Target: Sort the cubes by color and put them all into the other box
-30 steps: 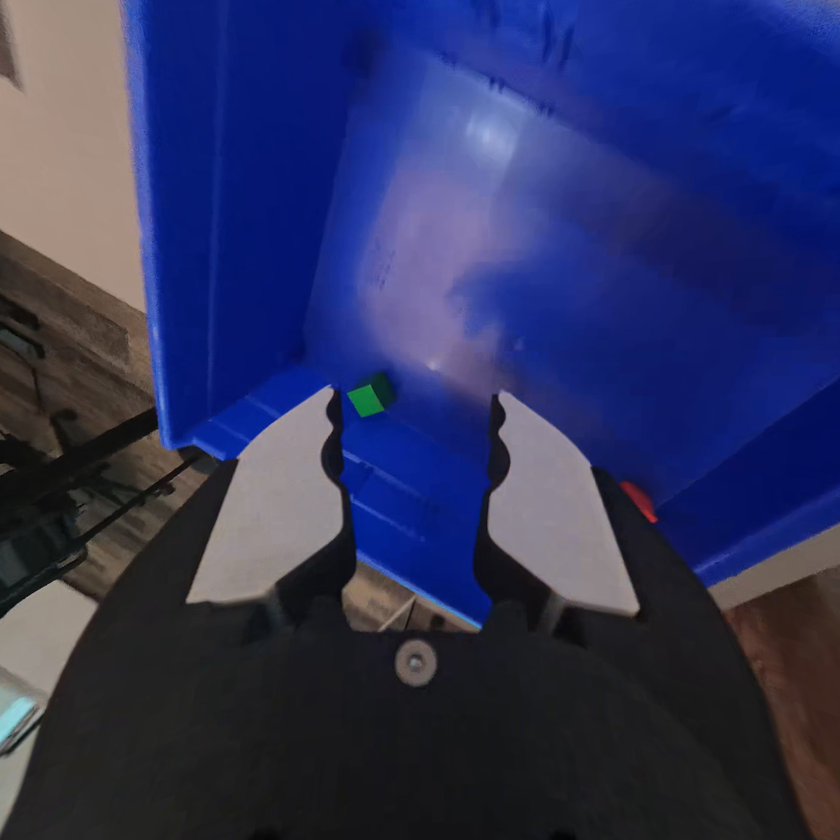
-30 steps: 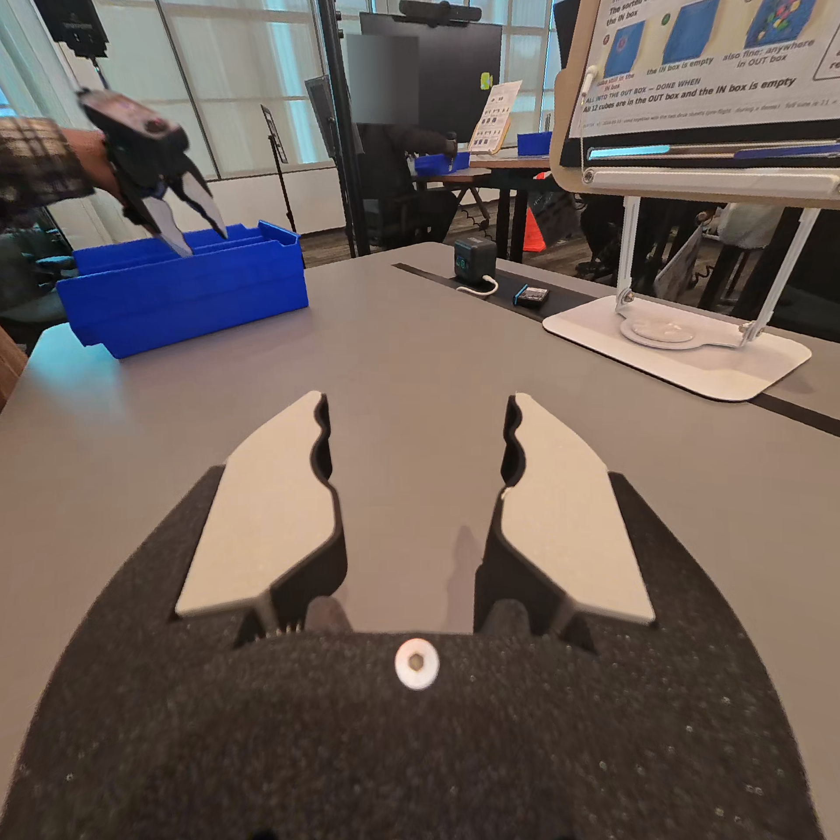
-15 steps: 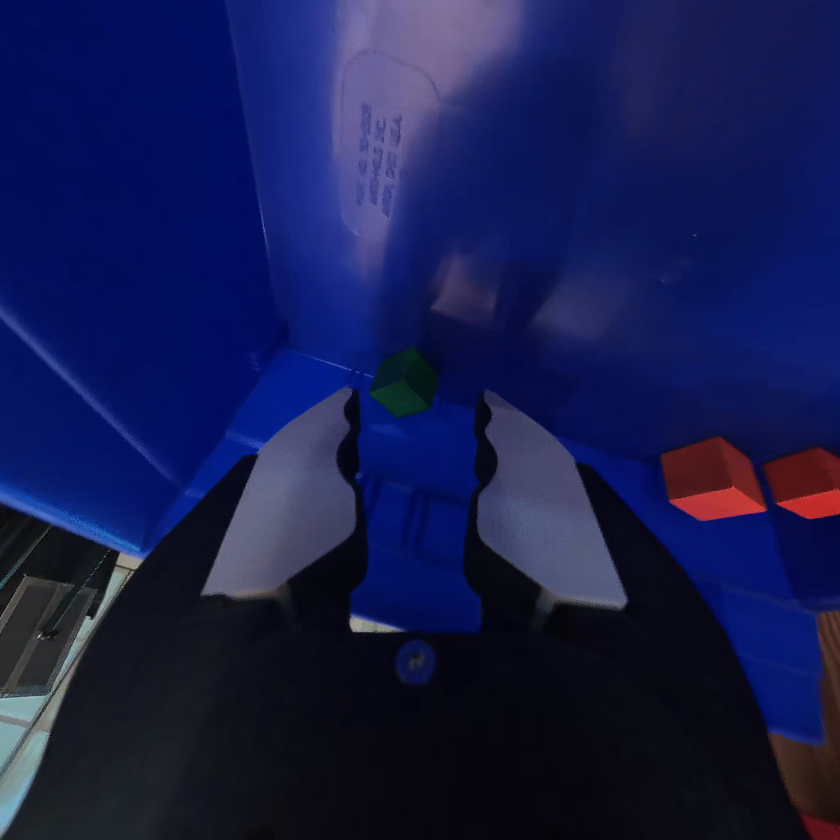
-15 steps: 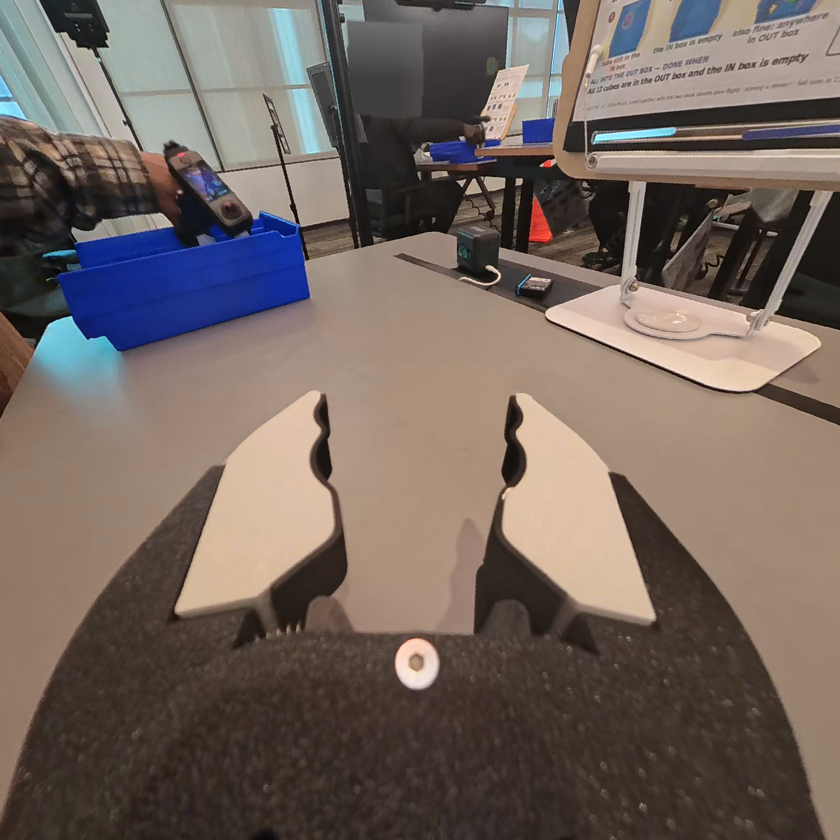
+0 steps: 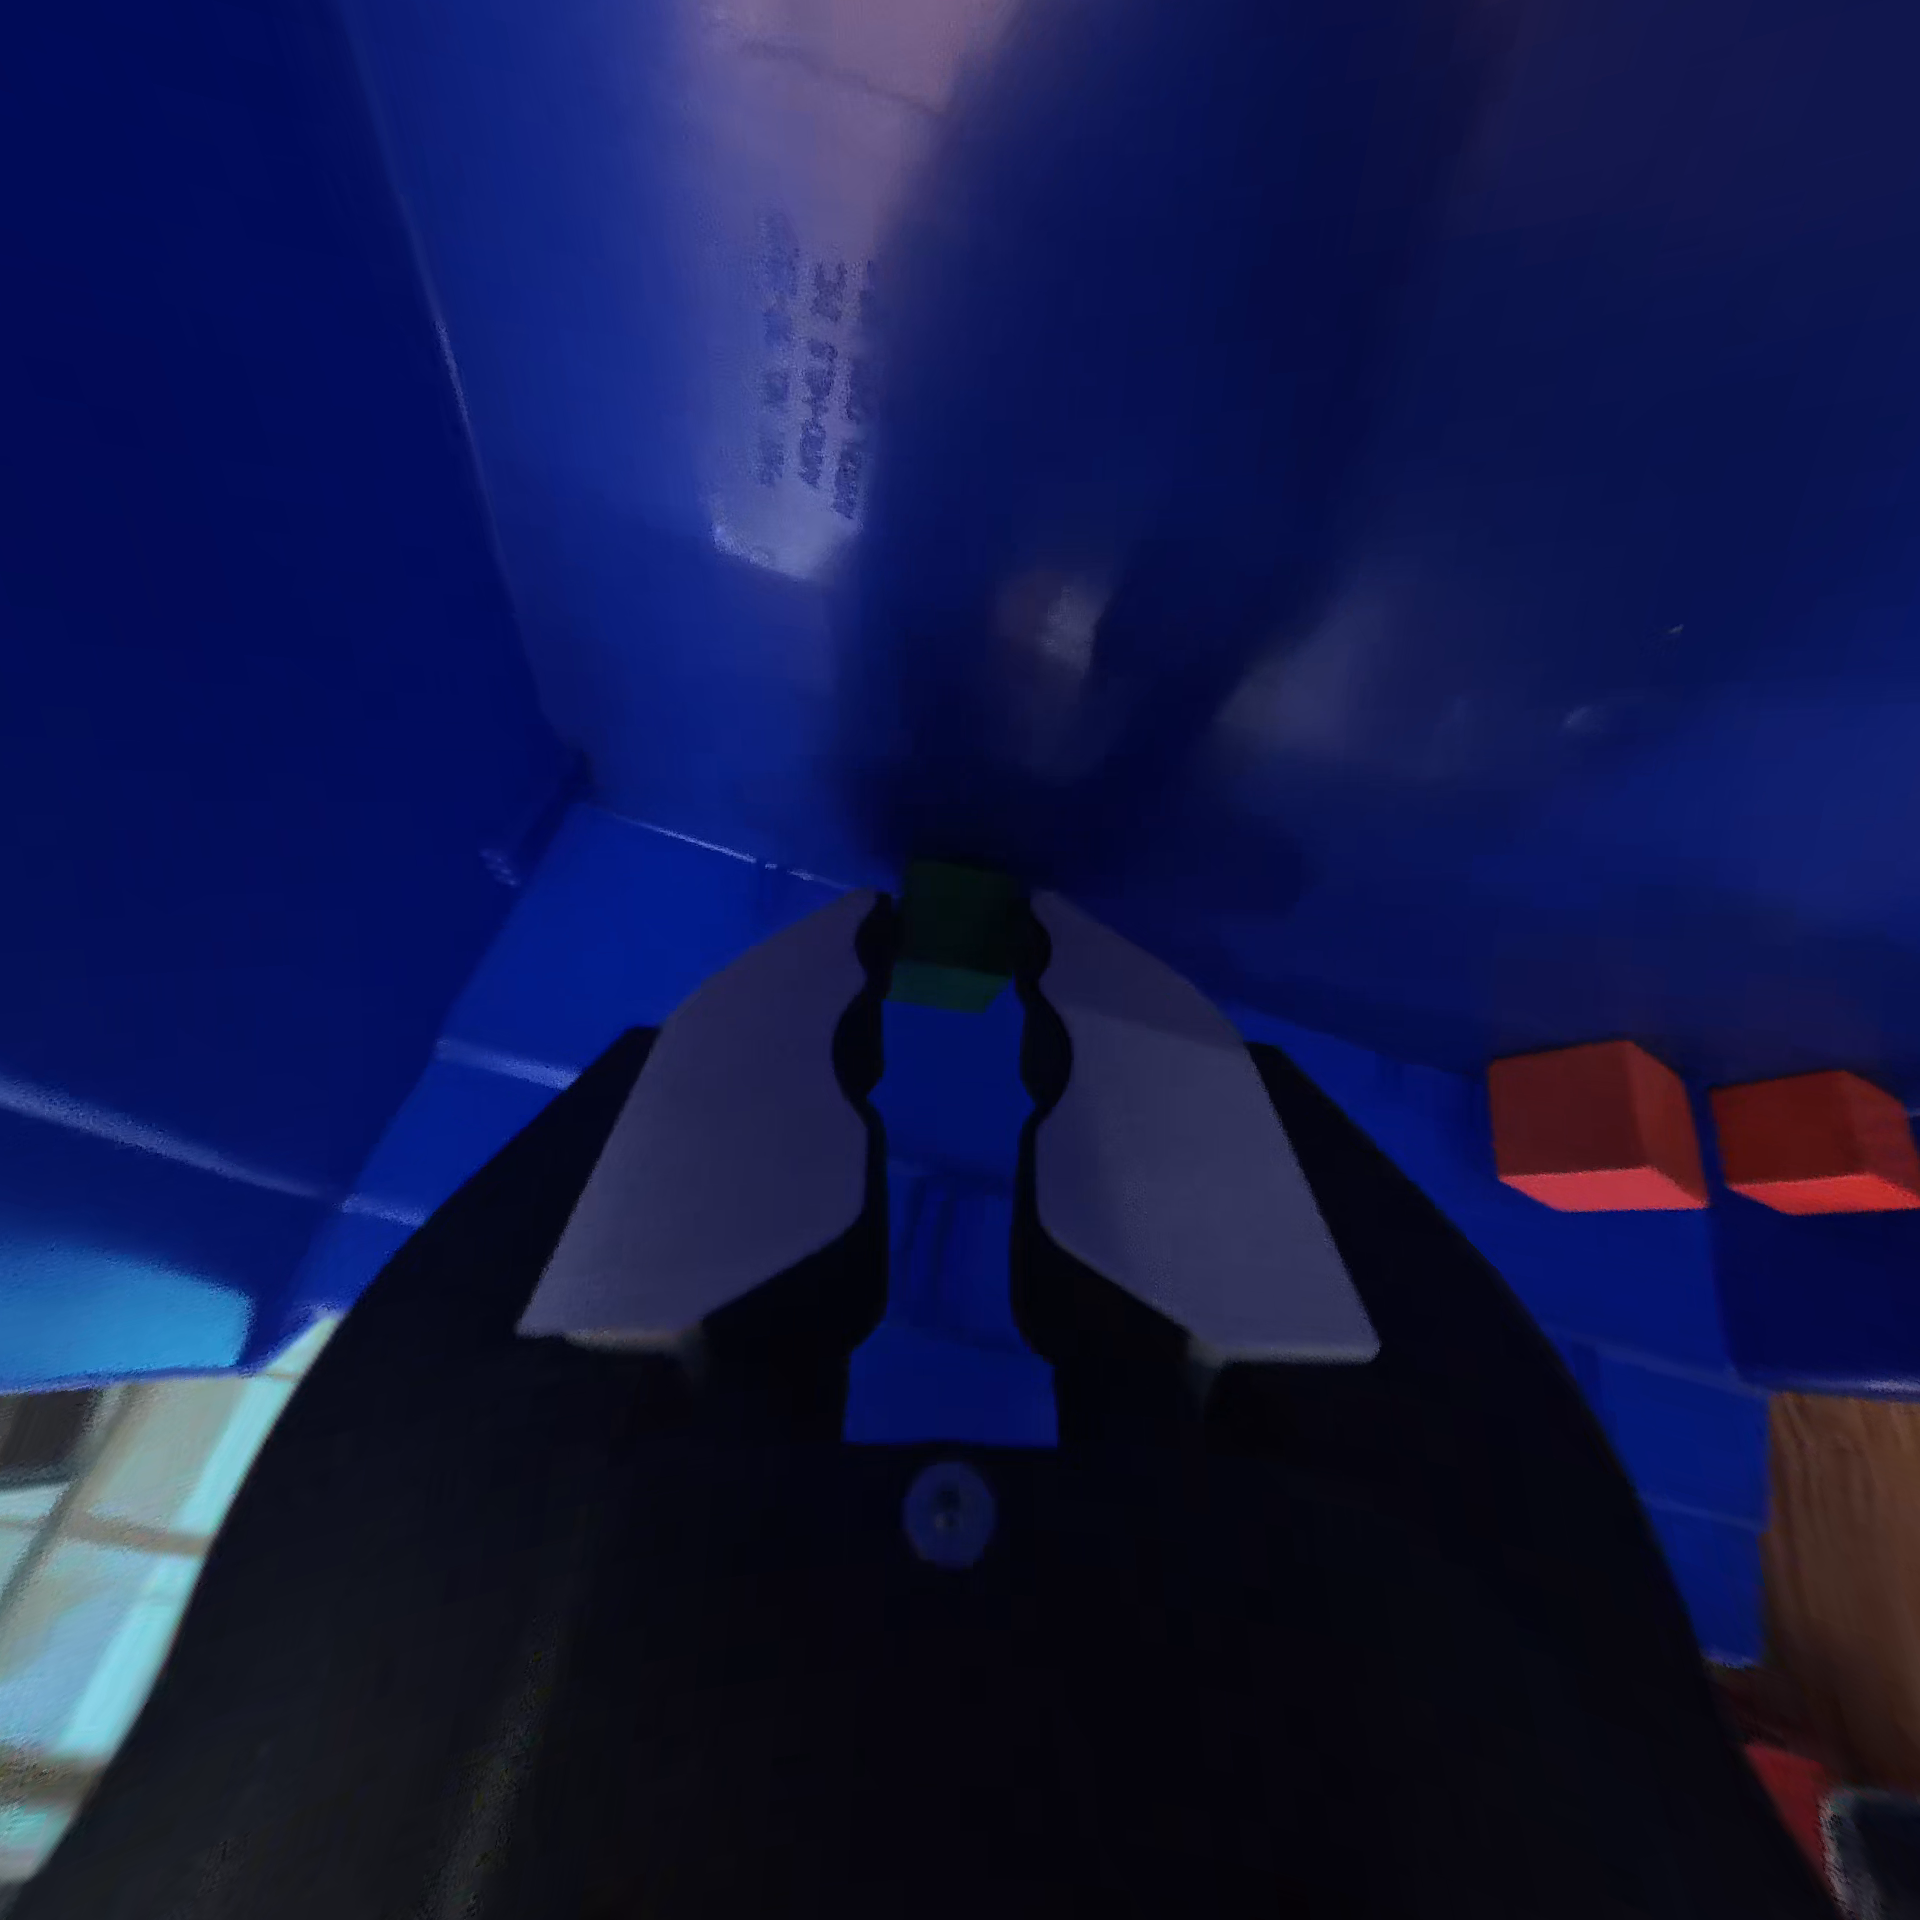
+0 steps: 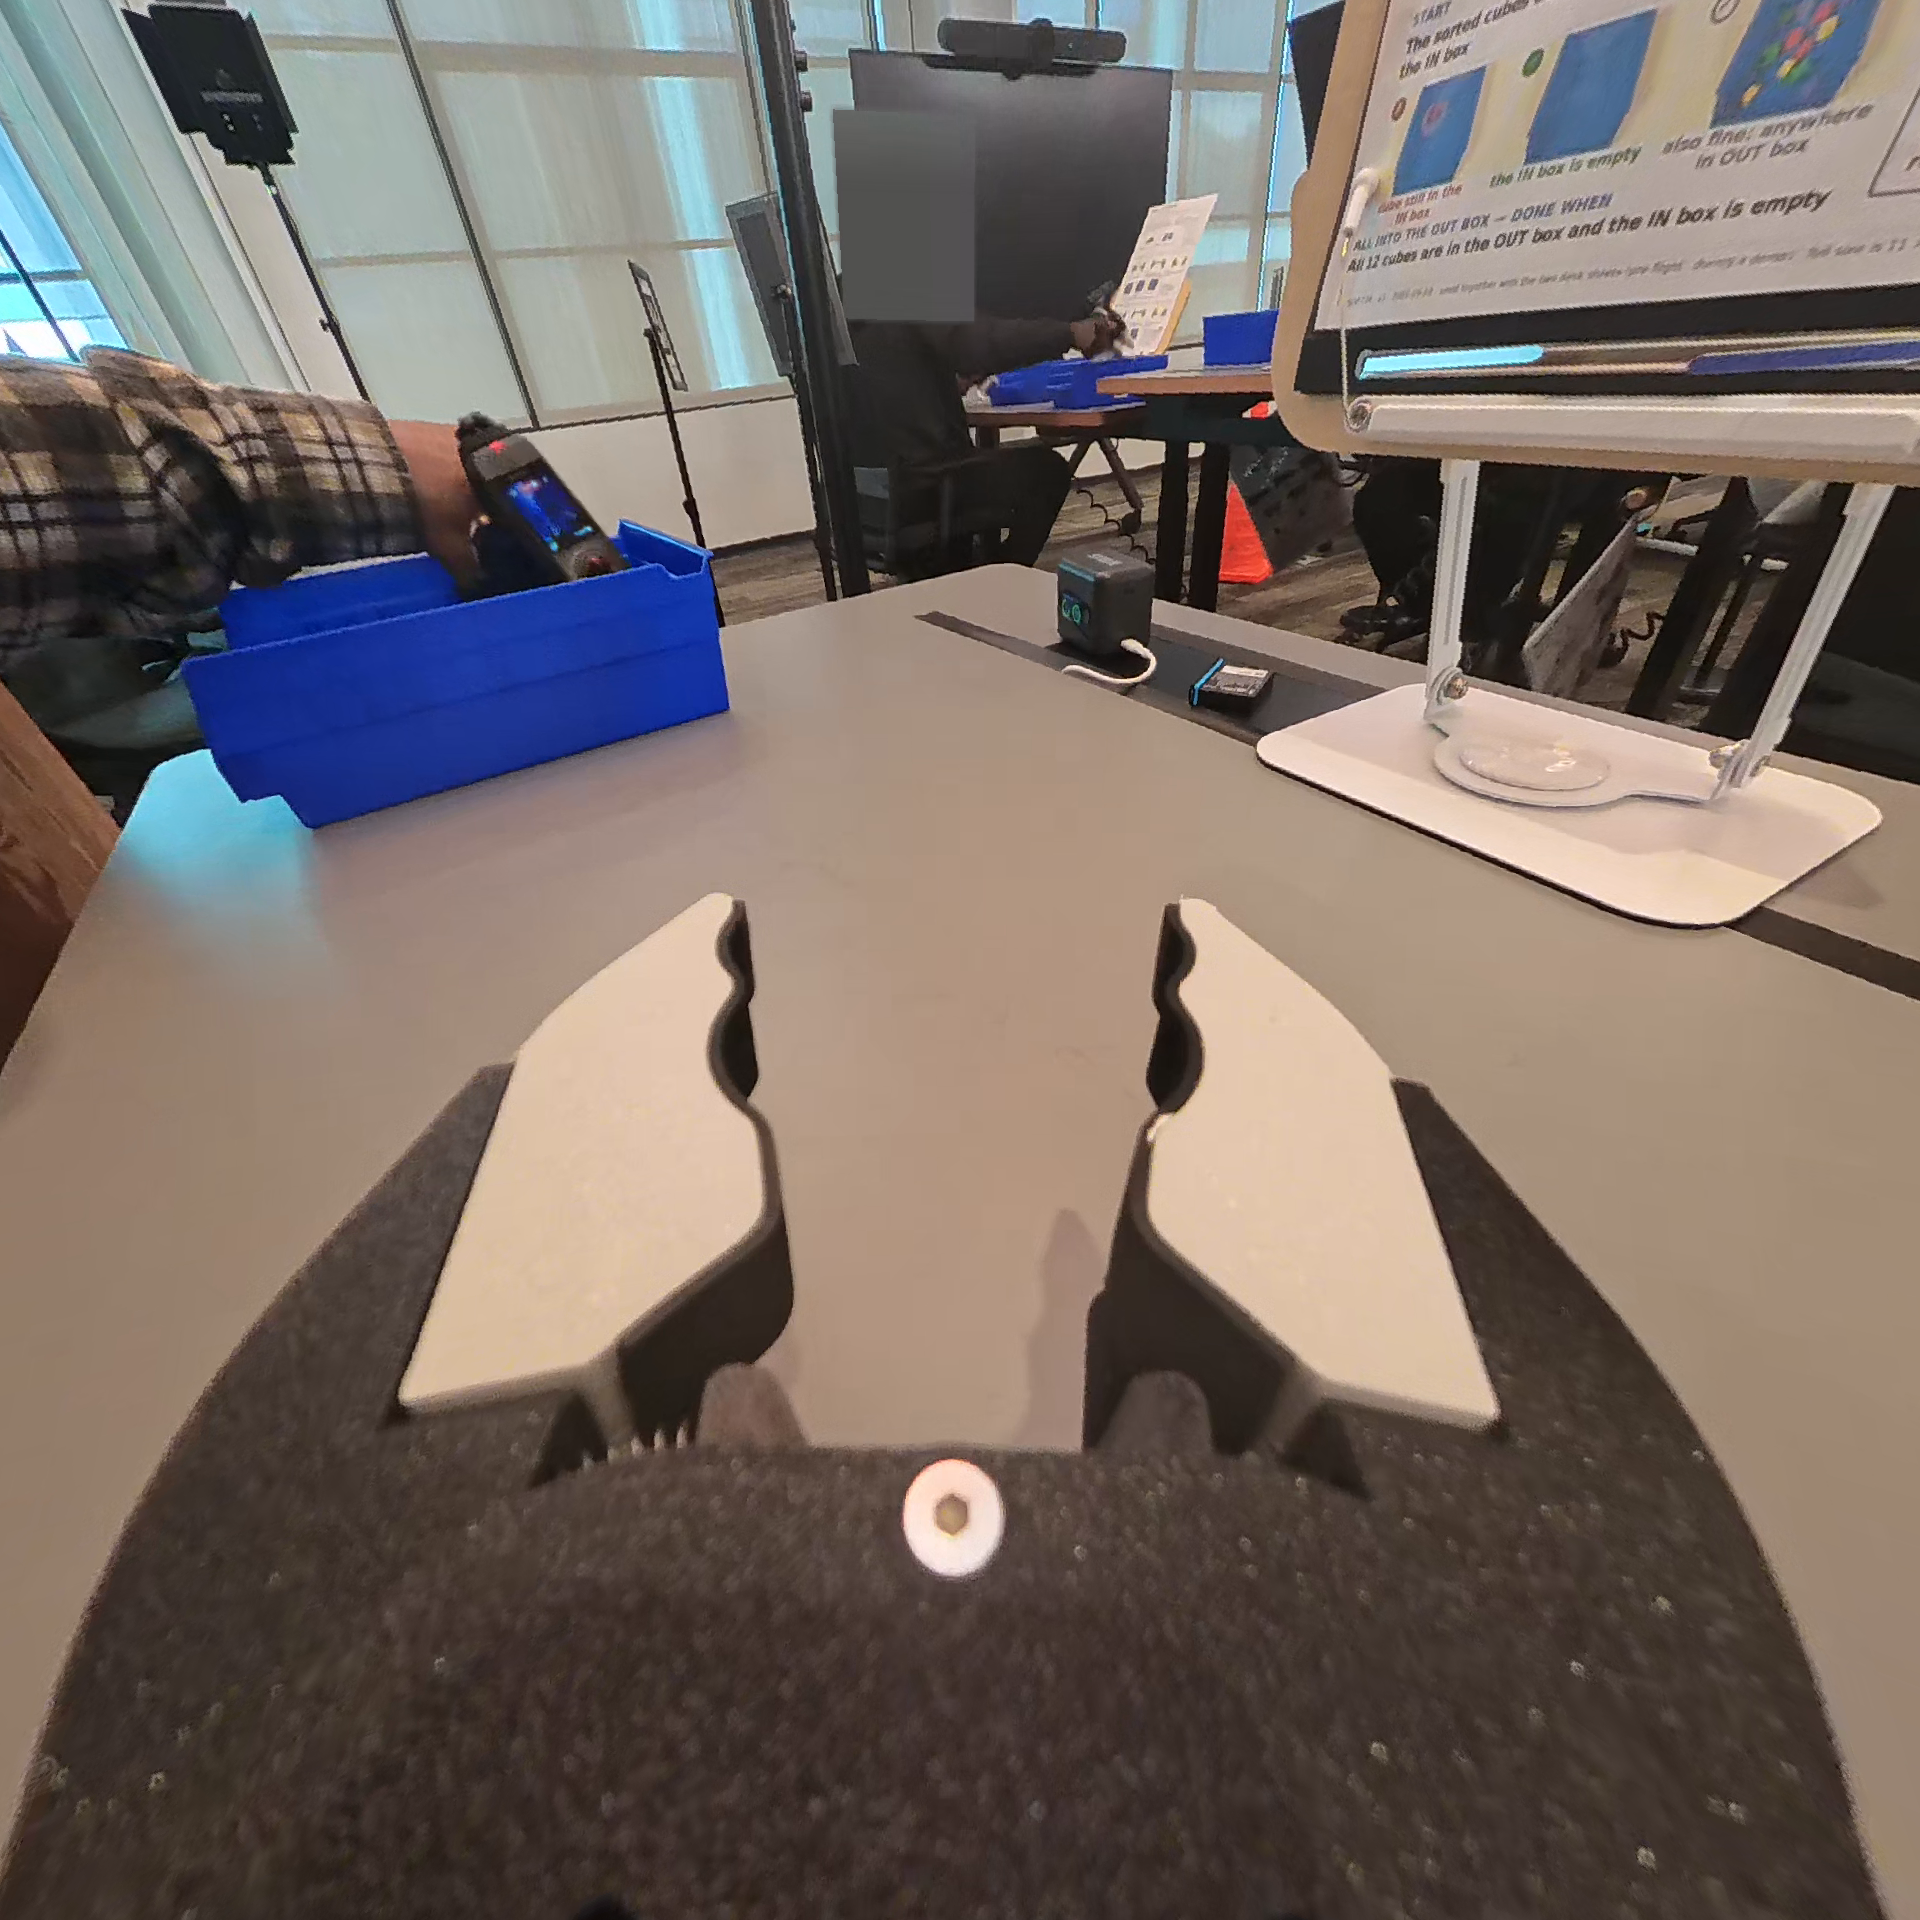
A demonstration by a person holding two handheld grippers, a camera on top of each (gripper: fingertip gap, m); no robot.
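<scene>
In the left wrist view my left gripper point(image 5: 958, 906) is deep inside a blue box point(image 5: 312, 623), at the foot of its wall. Its two pads press on the sides of a green cube point(image 5: 945, 956), so it is shut on it. Two red cubes point(image 5: 1590, 1138) point(image 5: 1813, 1143) lie side by side to the right on the box floor. In the right wrist view my right gripper point(image 6: 951, 935) is open and empty, low over the grey table point(image 6: 935, 779). The blue box point(image 6: 468, 696) stands far left there, with the left gripper's body point(image 6: 540, 509) reaching into it.
A second blue box's rim point(image 6: 332, 603) shows behind the first. A person's plaid sleeve point(image 6: 187, 468) reaches to the boxes. A white stand base point(image 6: 1558, 800) with an instruction board point(image 6: 1610, 156) stands at the right. A small black device point(image 6: 1101, 613) sits at the table's far edge.
My left gripper went down into the blue box, moved up to the green cube and closed its pads on it. The right gripper stayed open and hardly moved.
</scene>
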